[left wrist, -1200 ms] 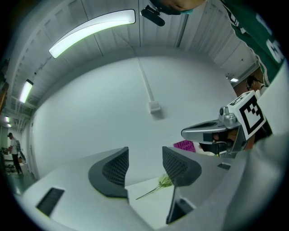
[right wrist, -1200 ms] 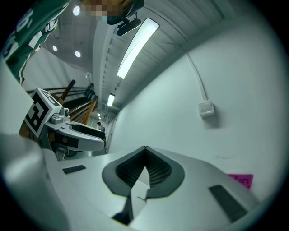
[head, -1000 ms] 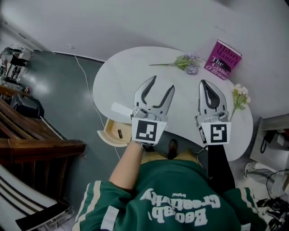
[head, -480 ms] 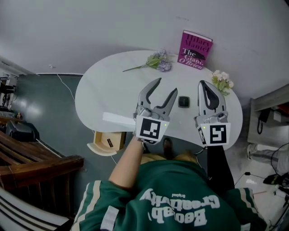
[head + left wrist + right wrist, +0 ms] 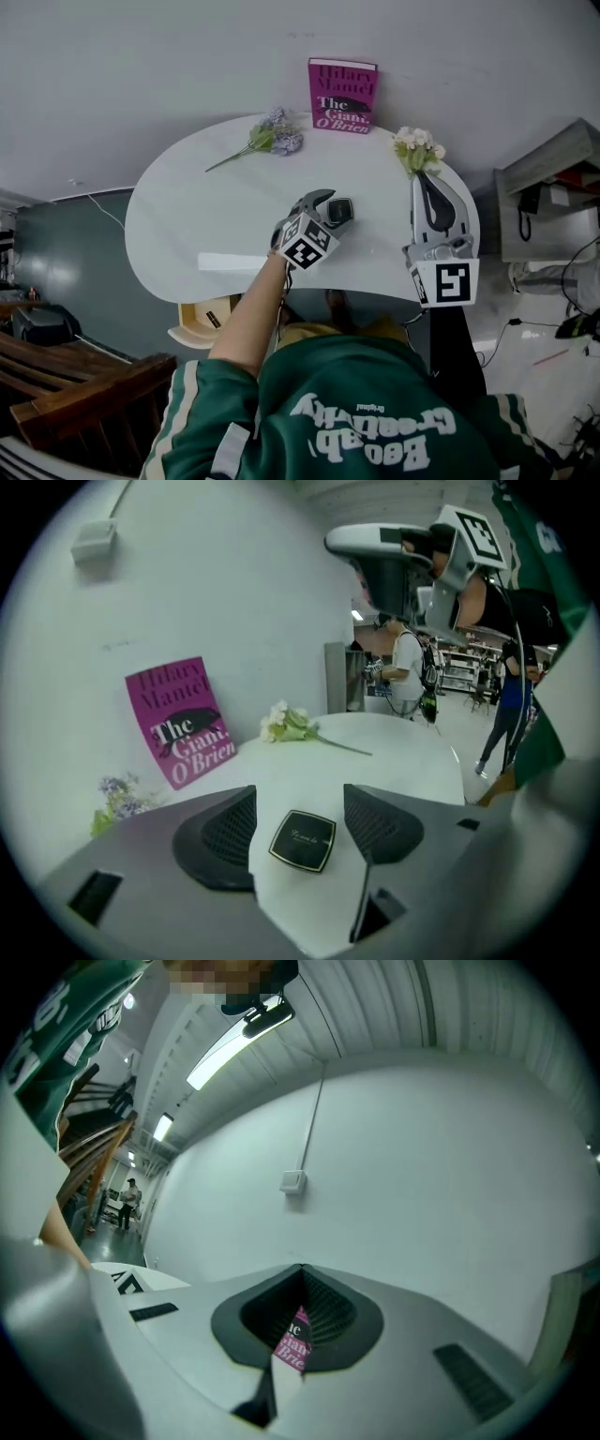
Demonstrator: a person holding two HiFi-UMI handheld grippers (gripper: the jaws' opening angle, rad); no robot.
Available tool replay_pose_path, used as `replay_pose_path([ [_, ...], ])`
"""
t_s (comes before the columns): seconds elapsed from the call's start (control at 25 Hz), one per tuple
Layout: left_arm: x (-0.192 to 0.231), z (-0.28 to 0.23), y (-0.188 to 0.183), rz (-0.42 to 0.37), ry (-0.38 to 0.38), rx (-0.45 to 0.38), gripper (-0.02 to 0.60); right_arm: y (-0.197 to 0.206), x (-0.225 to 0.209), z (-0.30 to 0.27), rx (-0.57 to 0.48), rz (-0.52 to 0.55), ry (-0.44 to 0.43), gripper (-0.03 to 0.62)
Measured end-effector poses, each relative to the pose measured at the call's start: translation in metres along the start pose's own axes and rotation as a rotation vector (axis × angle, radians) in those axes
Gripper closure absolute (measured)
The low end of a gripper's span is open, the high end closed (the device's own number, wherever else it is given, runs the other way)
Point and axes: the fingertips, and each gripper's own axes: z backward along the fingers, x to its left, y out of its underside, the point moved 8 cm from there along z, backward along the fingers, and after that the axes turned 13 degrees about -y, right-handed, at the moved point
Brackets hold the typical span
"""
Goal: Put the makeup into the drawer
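The left gripper (image 5: 298, 803) is standing wide, its jaws having just been opening, and is gripping nothing: the pads are flanking the makeup compact (image 5: 303, 840) without touching it. The compact is lying flat on the table (image 5: 187, 216) at the gripper's 12 o'clock, and it is squarish, so no long axis is mattering. The right gripper (image 5: 424, 180), closed and empty, is hovering well apart at 3 o'clock. The open drawer (image 5: 208, 319) is sitting under the table's near edge at 7 o'clock, with bare tabletop lying between.

Bare tabletop (image 5: 187, 216) surrounds the compact (image 5: 339, 210); book (image 5: 342, 94) and white flowers (image 5: 417, 145) sit well behind.
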Motion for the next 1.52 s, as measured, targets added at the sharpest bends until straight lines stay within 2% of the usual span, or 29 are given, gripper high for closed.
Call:
replay_pose_path([
  [0.2,-0.009,-0.041,0.030,-0.057,0.107,0.156,0.240,0.009,-0.016,0.015,0.040,0.006,0.042,0.586],
  [0.28,-0.009,-0.053,0.041,-0.070,0.156,0.217,0.225,0.007,-0.020,0.015,0.025,-0.001,0.062,0.586],
  [0.44,-0.007,-0.068,0.056,-0.103,0.223,0.309,0.221,0.018,-0.022,0.019,0.087,0.018,0.041,0.586],
  [0.56,-0.007,-0.071,0.058,-0.091,0.252,0.321,0.222,0.017,-0.021,0.014,0.074,0.012,0.048,0.586],
  [0.76,-0.009,-0.067,0.054,-0.108,0.246,0.315,0.224,0.024,-0.016,0.006,0.096,0.011,0.018,0.586],
  [0.88,-0.007,-0.053,0.042,-0.110,0.192,0.244,0.225,0.021,-0.013,-0.002,0.085,0.012,0.000,0.586],
  [1.2,0.037,0.026,-0.029,0.029,-0.086,-0.024,0.225,0.010,0.003,-0.034,0.009,-0.012,-0.040,0.586],
  [1.32,0.051,0.058,-0.057,0.055,-0.163,-0.114,0.225,0.012,0.010,-0.041,0.025,0.009,-0.082,0.586],
  [1.52,0.058,0.103,-0.082,0.052,-0.277,-0.182,0.225,-0.007,0.027,-0.056,-0.046,0.018,-0.093,0.586],
])
